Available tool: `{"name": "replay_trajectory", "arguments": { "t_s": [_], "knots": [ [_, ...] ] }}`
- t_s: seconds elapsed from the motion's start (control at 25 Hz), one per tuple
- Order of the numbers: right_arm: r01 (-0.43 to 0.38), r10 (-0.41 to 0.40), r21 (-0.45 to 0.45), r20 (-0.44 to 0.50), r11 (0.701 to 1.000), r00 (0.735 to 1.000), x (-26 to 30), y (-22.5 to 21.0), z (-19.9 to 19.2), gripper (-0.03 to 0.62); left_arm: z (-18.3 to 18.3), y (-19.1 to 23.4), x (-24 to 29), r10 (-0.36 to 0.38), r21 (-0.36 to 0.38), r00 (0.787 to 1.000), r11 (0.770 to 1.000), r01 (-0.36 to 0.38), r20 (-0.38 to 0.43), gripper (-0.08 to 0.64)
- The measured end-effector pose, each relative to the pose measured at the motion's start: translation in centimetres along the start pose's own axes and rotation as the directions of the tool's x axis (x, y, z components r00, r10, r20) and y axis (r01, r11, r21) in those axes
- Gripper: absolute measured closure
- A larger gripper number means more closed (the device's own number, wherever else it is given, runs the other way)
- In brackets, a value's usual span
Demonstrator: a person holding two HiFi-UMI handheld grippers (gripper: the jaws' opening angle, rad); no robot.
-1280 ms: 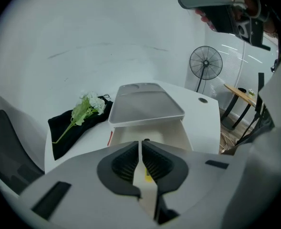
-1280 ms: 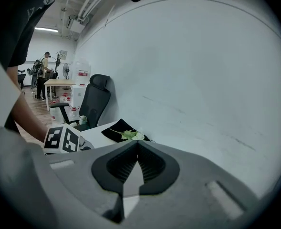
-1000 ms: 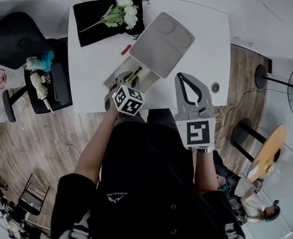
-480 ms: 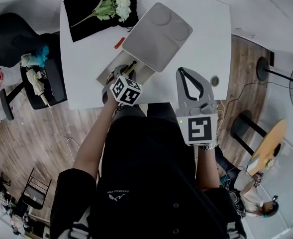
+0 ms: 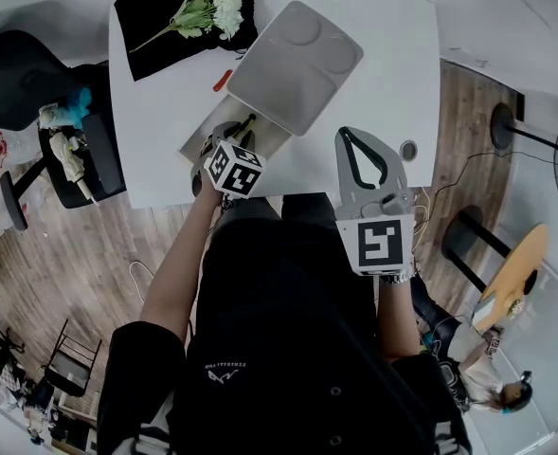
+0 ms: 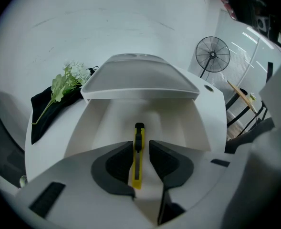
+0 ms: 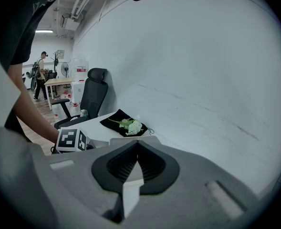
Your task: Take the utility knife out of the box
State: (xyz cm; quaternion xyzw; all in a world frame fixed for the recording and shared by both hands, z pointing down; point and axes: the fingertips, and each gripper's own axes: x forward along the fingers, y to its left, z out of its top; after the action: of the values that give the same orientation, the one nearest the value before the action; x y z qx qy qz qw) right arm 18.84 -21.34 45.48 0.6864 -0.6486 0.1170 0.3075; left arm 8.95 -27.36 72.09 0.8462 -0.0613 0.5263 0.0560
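Straddling utility knife (image 6: 138, 159) in box (image 6: 183, 123), left hand-held gripper (image 6: 140, 143); jaws apart, just closing slightly.

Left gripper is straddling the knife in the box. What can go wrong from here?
1. The utility knife lies flat and thin between the open jaws of the left gripper, which have just been closing slightly; they may skid off it.
2. The right gripper is shut and away from the box, so the box may slide or lift.
3. The raised lid leans over the far end; a lift might clip it.

Left gripper (image 6: 141, 148) wide, narrowing (right (image 7: 137, 149) pinched)
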Motion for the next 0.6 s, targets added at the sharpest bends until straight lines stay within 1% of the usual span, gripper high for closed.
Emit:
{"name": "replay_trajectory", "arguments": {
  "t_s": [0.2,0.6],
  "knots": [
    [-0.001,0.001,-0.003,-0.007,1.0,1.0,-0.07,0.19,-0.11,0.588,0.1,-0.02,-0.04,-0.018,-0.001,1.0,1.0,0.018,-0.006,0.495],
    [0.015,-0.015,-0.002,0.003,1.0,1.0,-0.48,0.34,-0.2,0.588,0.31,-0.07,-0.28,-0.025,0.006,1.0,1.0,0.025,-0.009,0.505]
  ]
}}
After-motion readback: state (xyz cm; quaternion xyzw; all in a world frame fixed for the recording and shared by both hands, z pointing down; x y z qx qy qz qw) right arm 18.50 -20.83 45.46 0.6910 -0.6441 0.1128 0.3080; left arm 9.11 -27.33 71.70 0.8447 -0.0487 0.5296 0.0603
